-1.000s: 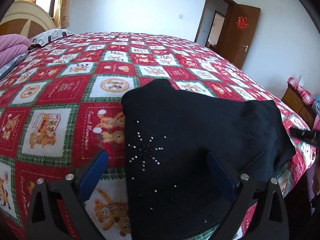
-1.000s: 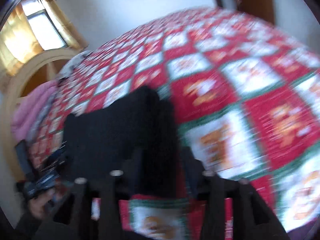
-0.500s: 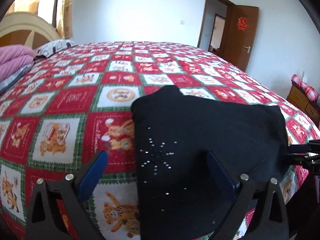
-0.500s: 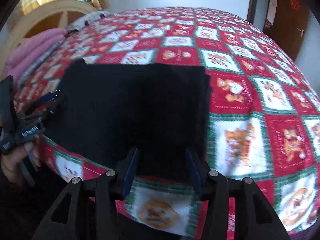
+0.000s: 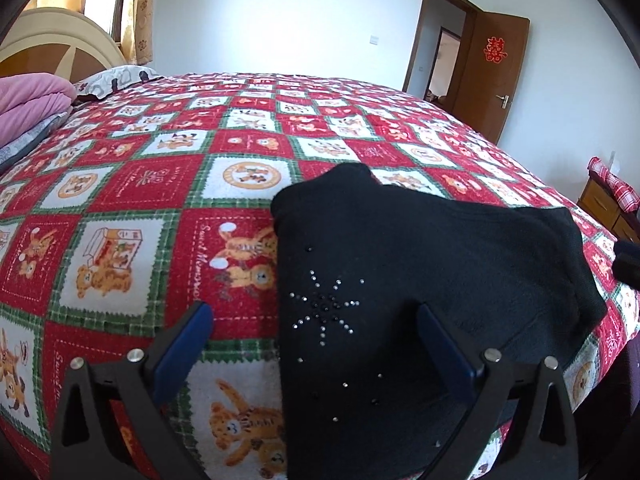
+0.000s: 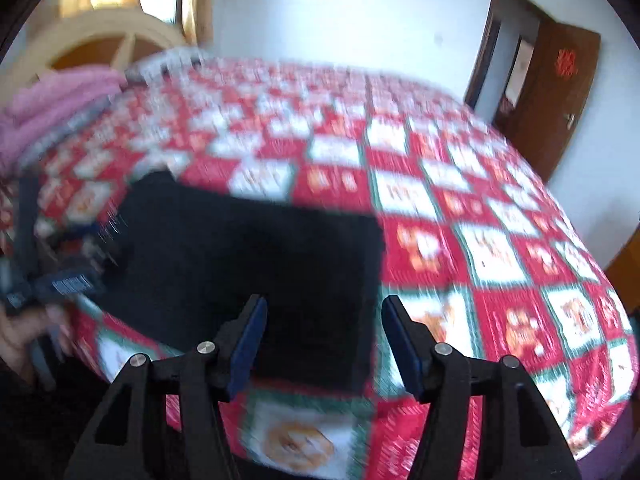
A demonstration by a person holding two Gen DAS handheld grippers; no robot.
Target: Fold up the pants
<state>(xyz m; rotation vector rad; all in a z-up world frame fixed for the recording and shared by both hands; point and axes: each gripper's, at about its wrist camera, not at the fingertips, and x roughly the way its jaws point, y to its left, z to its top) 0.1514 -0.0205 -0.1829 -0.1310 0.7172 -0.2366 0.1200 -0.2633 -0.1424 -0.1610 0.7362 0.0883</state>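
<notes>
Black folded pants [image 5: 420,264] with a rhinestone star lie near the front edge of the bed, on a red checked bedspread [image 5: 132,184]. My left gripper [image 5: 312,316] hovers open over the pants' left edge, its blue pads apart and nothing pressed between them. In the blurred right wrist view the pants [image 6: 248,252] are a dark rectangle. My right gripper [image 6: 324,308] stands over their near right part with its jaws opening, and the pads do not press the cloth. At that view's left edge a hand [image 6: 20,336] holds the left gripper [image 6: 60,280].
Pink folded blankets [image 5: 28,100], a patterned pillow [image 5: 116,78] and a wooden headboard [image 5: 52,44] are at the far left. A brown door [image 5: 492,76] stands open at the back right. A wooden nightstand [image 5: 604,204] sits by the bed's right side.
The right gripper's jaws have widened and its view has rolled and shifted, now motion-blurred. The left gripper has stayed open over the pants with little movement.
</notes>
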